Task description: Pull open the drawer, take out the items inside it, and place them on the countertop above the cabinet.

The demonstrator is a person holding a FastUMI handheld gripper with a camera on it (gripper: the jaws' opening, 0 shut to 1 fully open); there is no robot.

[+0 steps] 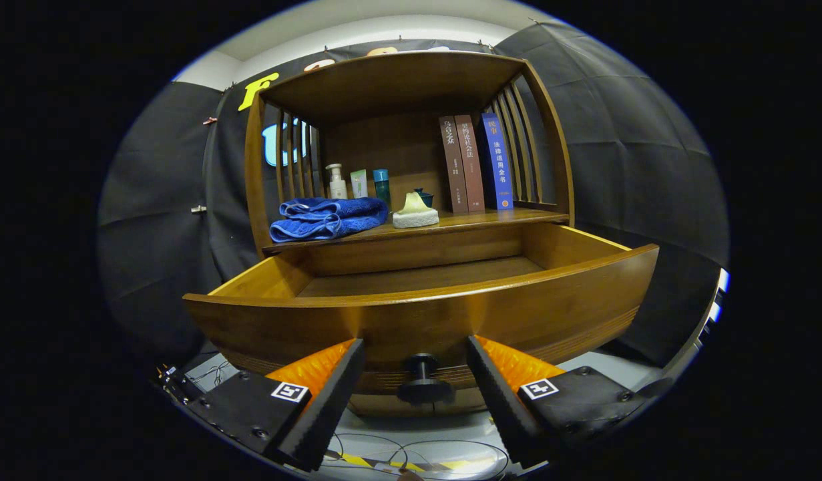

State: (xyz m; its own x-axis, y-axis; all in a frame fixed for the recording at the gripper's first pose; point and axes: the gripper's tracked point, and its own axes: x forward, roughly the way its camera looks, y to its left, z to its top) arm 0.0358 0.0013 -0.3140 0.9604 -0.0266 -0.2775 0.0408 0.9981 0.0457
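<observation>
Glossy brown wooden drawer (424, 314) with a curved front, pulled well out of the brown wooden cabinet (397, 87), long axis running side to side, front facing the gripper (416, 381). Bare inside as far as can be seen. Small dark round knob (421, 381) at the drawer front's lower middle, sitting between the fingers, jaws spread wide, gripping nothing, neither finger touching the knob. Up on the countertop (491, 218) above the drawer: folded blue towel (327, 218), cream sponge (415, 212), small bottles (357, 182) behind, three upright books (477, 164) off to the side.
</observation>
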